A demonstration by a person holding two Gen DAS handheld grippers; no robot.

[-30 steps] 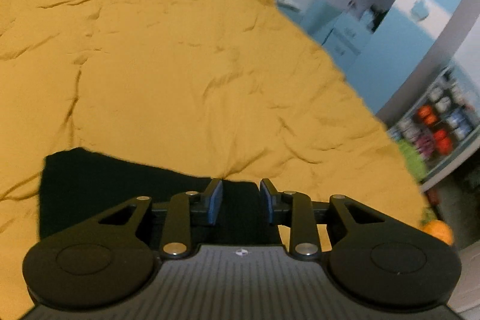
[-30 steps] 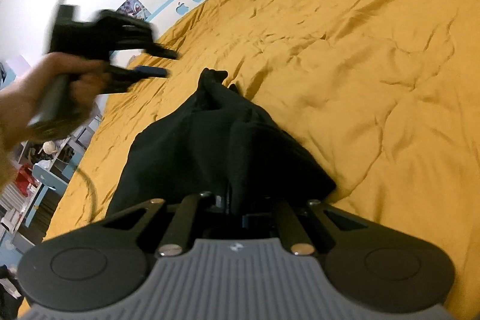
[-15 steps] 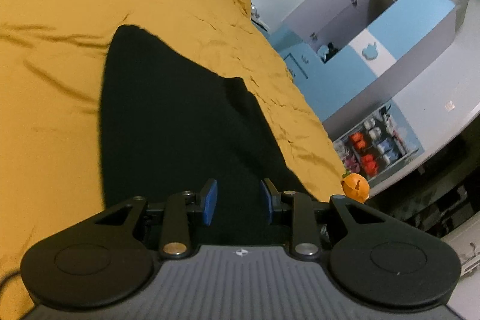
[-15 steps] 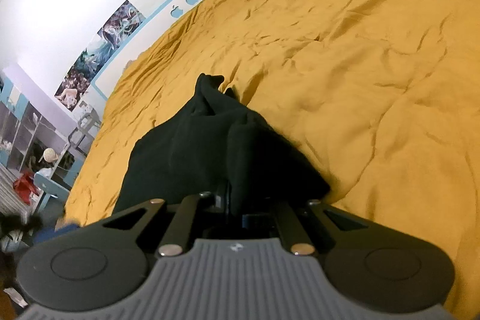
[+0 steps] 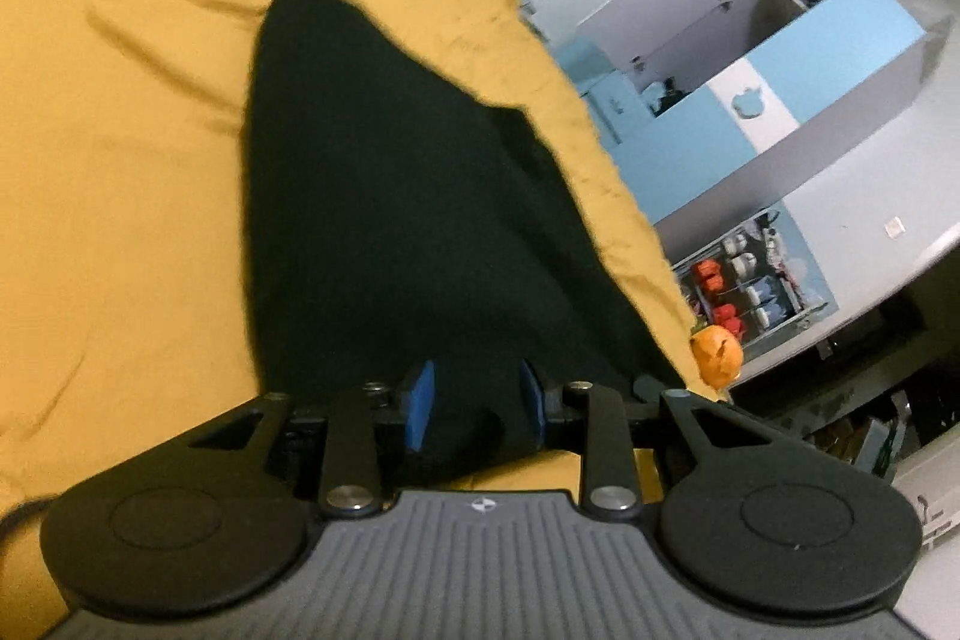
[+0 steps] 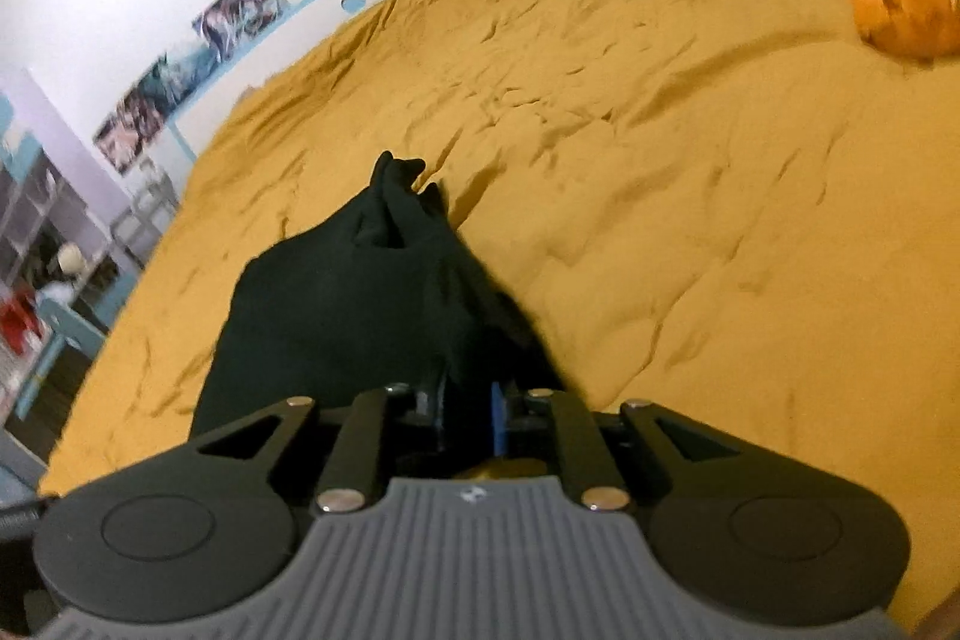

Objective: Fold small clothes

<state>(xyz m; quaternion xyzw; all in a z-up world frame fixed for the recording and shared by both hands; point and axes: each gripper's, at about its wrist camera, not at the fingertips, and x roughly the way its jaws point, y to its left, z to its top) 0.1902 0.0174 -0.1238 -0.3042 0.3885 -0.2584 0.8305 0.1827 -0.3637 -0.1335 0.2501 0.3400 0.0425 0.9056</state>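
Left gripper (image 5: 474, 403): spread, black garment (image 5: 384, 196) between and ahead of its fingers.
Right gripper (image 6: 471, 415): pinching garment's near edge.

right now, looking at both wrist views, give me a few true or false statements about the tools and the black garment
1. The right tool is shut on the black garment. True.
2. The left tool is shut. False: its blue pads stand apart, with the garment lying between them.
3. The garment lies on a white sheet. False: it lies on a mustard-yellow bedspread.
4. An orange pumpkin-like object sits at the bedspread's far right edge in the right wrist view. True.
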